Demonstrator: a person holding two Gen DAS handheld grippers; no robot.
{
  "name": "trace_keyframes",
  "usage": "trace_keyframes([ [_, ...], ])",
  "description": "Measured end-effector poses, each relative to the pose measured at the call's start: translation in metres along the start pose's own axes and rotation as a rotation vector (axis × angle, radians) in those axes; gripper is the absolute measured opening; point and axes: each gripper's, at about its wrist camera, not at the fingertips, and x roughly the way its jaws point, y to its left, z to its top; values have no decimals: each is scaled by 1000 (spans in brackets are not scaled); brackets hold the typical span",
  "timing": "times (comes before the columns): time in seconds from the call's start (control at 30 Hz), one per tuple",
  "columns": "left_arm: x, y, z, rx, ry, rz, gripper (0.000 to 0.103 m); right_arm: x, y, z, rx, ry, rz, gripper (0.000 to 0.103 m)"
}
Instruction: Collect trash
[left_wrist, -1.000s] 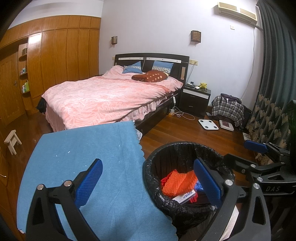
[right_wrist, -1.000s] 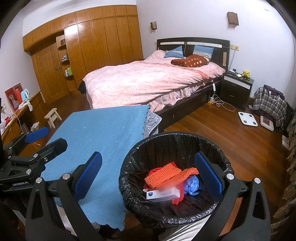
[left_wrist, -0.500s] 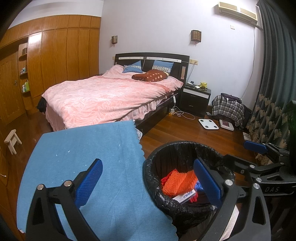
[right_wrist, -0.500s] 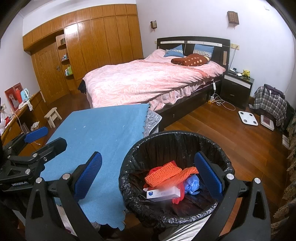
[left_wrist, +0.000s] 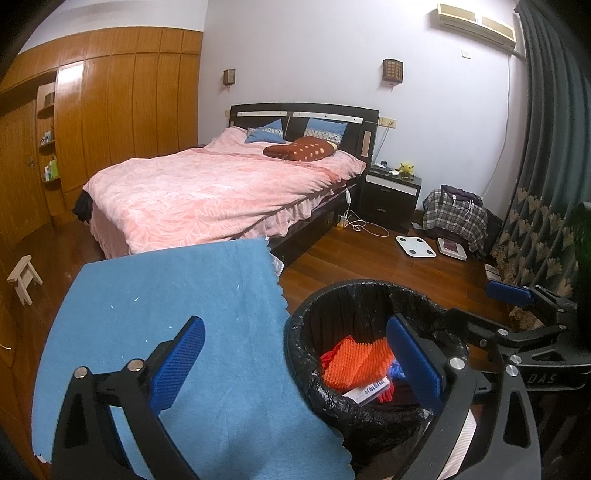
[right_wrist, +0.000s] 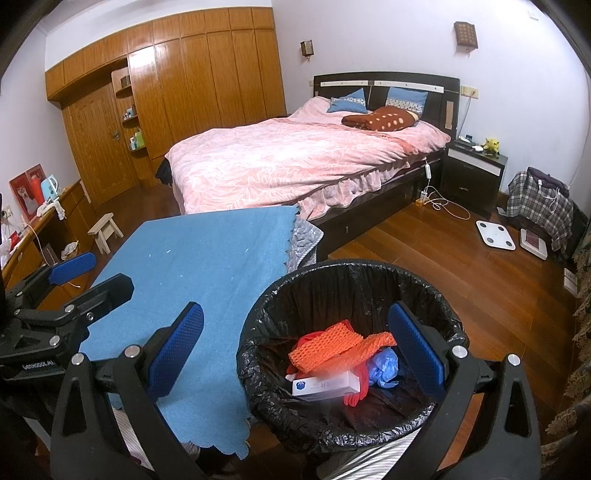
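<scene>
- Nearest, the right gripper (right_wrist: 295, 347) hangs wide and empty above the black-lined trash bin (right_wrist: 258, 339), as if finished dropping.
- Inside lie orange mesh (right_wrist: 325, 350), a white carton (right_wrist: 327, 384) and a blue glove (right_wrist: 384, 367).
- At nine o'clock, the left gripper (left_wrist: 295, 363) gapes, empty, over the blue cloth (left_wrist: 166, 302), which looks bare of trash.

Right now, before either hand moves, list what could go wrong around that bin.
1. The bin stands hard against the edge of the blue cloth; a nudge might tip it and spill the white box and orange netting.
2. Both the left gripper and the right gripper are open and empty, close together above it, so they may collide.
</scene>
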Motion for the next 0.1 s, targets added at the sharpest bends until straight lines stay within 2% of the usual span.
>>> trace_keyframes([
  [0.1, -1, 0, 0, 1, -1, 0, 97, 1, 0, -1, -1, 1, -2, 97],
])
